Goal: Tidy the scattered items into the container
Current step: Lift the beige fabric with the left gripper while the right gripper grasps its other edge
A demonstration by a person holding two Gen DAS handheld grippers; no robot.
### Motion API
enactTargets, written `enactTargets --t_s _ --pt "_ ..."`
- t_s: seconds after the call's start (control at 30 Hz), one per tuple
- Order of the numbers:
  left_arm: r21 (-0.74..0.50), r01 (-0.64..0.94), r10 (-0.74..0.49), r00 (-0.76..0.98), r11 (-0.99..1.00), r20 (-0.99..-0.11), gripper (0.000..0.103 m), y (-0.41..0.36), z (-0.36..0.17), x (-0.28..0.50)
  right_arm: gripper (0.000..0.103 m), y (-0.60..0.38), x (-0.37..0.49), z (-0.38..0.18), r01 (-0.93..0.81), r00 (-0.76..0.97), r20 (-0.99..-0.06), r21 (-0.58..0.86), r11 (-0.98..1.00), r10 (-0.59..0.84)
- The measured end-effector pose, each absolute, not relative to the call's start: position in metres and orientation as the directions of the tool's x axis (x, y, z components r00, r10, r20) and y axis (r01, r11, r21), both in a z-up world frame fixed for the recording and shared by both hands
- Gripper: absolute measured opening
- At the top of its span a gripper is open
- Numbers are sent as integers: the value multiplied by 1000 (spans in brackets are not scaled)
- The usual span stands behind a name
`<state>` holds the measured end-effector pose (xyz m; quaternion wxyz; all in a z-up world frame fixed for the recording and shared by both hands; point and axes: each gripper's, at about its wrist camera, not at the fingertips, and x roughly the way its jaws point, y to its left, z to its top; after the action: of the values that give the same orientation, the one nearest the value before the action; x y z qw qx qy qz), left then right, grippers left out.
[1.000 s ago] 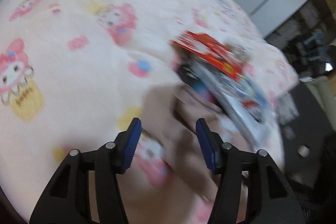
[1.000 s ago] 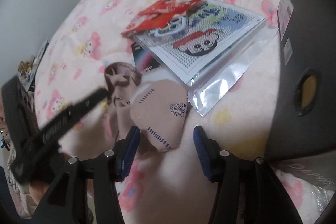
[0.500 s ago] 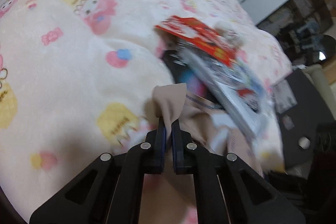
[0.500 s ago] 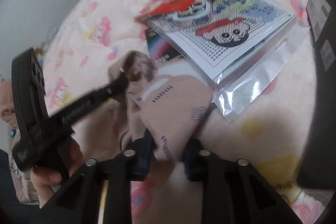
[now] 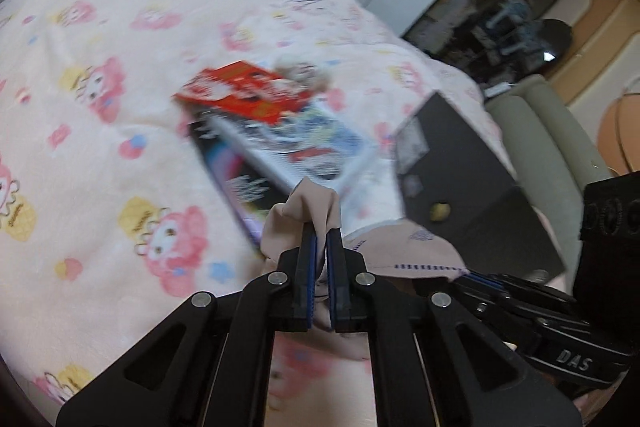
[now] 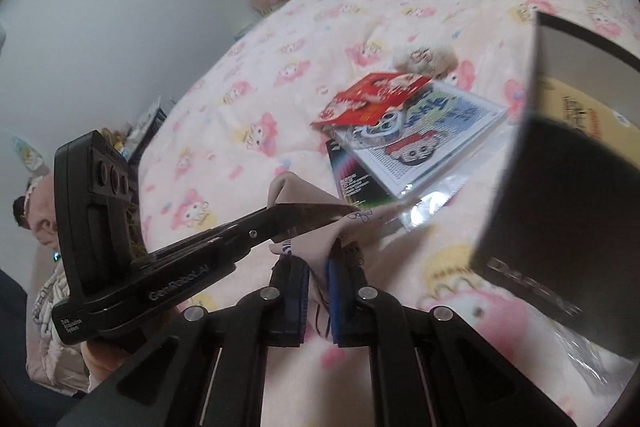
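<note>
Left wrist view: left gripper (image 5: 321,239) jaws pinched one end of the beige mask (image 5: 316,205), lifted clear of the bed (image 5: 100,163). Right wrist view: right gripper (image 6: 318,267) jaws pinched its other end (image 6: 316,247). Step was carrying; next likely needs both moving together over the black box (image 6: 560,195), then letting go.

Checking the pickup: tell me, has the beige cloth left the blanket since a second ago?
Yes. The beige cloth, pinched by both tongs, has risen off the pink blanket, now overlapping the still flat packets.
</note>
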<state>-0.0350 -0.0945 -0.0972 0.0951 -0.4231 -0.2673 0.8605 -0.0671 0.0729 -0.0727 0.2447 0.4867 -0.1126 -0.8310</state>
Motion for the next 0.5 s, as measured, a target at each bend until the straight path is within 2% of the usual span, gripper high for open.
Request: enactTargets --t_s 0.17,0.37,0.5 --pt "-579 -53 484 -613 -813 -624 3 -63 -67 -27 6 114 -40 -49 263 -471 -711 452 -852 -523" --pt "-623 -198 609 -560 -757 -562 3 -8 -41 -27 6 178 3 -34 145 -539 -711 451 -881 -452" --pt "-594 -214 600 -546 -775 -585 3 20 -41 -27 6 211 20 -32 77 -569 -713 450 -890 -410"
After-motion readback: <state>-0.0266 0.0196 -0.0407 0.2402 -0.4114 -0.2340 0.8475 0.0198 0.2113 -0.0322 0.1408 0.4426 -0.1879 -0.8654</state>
